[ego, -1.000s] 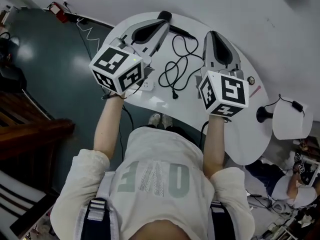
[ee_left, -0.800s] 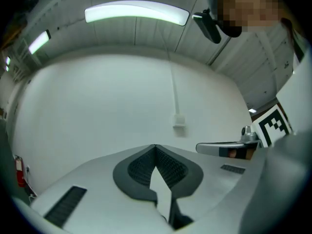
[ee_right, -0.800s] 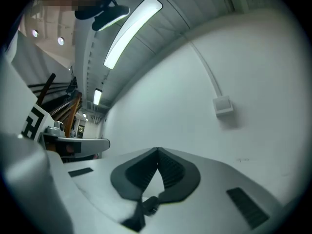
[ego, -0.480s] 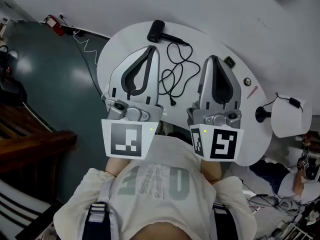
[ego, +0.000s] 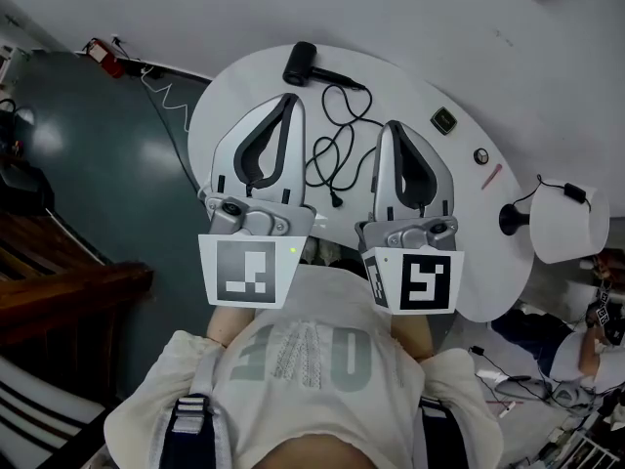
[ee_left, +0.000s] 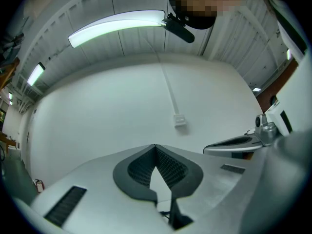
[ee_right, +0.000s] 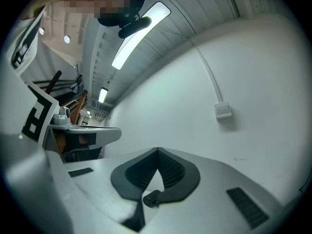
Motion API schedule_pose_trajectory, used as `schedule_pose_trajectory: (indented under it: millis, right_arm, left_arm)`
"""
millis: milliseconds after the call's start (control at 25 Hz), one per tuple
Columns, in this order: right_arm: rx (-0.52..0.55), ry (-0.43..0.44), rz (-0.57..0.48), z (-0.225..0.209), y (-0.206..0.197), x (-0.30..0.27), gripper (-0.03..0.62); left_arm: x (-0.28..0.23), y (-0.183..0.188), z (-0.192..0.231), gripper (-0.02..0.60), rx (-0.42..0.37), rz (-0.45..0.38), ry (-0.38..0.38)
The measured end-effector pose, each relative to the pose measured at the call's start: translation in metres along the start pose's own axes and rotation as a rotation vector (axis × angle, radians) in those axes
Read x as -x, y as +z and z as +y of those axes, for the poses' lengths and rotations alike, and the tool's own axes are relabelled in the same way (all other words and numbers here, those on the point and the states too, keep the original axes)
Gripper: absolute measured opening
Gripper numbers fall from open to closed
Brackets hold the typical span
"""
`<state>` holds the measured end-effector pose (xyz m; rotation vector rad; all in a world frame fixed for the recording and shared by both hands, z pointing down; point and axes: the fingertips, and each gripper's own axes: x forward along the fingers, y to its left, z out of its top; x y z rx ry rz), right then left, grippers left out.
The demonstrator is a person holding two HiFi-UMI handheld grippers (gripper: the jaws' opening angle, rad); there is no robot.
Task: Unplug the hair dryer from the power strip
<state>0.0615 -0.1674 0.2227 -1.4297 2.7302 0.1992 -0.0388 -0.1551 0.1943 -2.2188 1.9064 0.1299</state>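
Both pairs of jaws are closed with nothing between them. On the left gripper [ee_left: 156, 146] the ribbed black pads meet at one point, and it is the same on the right gripper [ee_right: 158, 150]. The shells around the pads are smooth grey plastic with a matte surface, wide at the back and narrow to the tip, like a leaf. Under the tips a small gap stays open. In the right gripper view a short dark round thing shows through it, but I cannot tell what it is. The two gripper views look almost level at a plain white wall with a small white box [ee_left: 180, 120] on a thin duct, and at long ceiling lights [ee_left: 117, 26]; they show nearly nothing of the table. Only the head view shows the table [ego: 210, 115], white and rounded, with the left gripper [ego: 290, 98] and the right gripper [ego: 393, 125] side by side above its near part, each with its marker cube [ego: 249, 272] close to the person's chest. The hair dryer [ego: 301, 63], black and short, lies near the far edge, beyond both tips and apart from them. Its thin black cord [ego: 337, 149] runs in loose loops between the two grippers, and the plug [ego: 337, 201] lies free on the white surface. To the right there is bare table with a small dark square thing [ego: 443, 120] and a pink stick [ego: 491, 176]. To the left the table edge drops to a dark floor [ego: 88, 164].
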Motion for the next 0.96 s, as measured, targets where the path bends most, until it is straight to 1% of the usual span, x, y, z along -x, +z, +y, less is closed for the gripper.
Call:
schedule_pose_trajectory:
  millis: [440,680,960]
  right_arm:
    - [0.009,0.014,0.012,0.000,-0.003,-0.007,0.003]
    - [0.013,0.009,0.012,-0.002,-0.003,-0.011,0.003]
    - [0.006,0.007,0.016,-0.008,-0.003,-0.014,0.003]
  left_arm:
    - [-0.002,-0.005,0.006,0.006,0.005,0.015,0.002]
    - [-0.005,-0.005,0.007,0.006,0.045,0.006,-0.007]
    - [-0.009,-0.004,0.014,0.006,0.038,0.008,0.010]
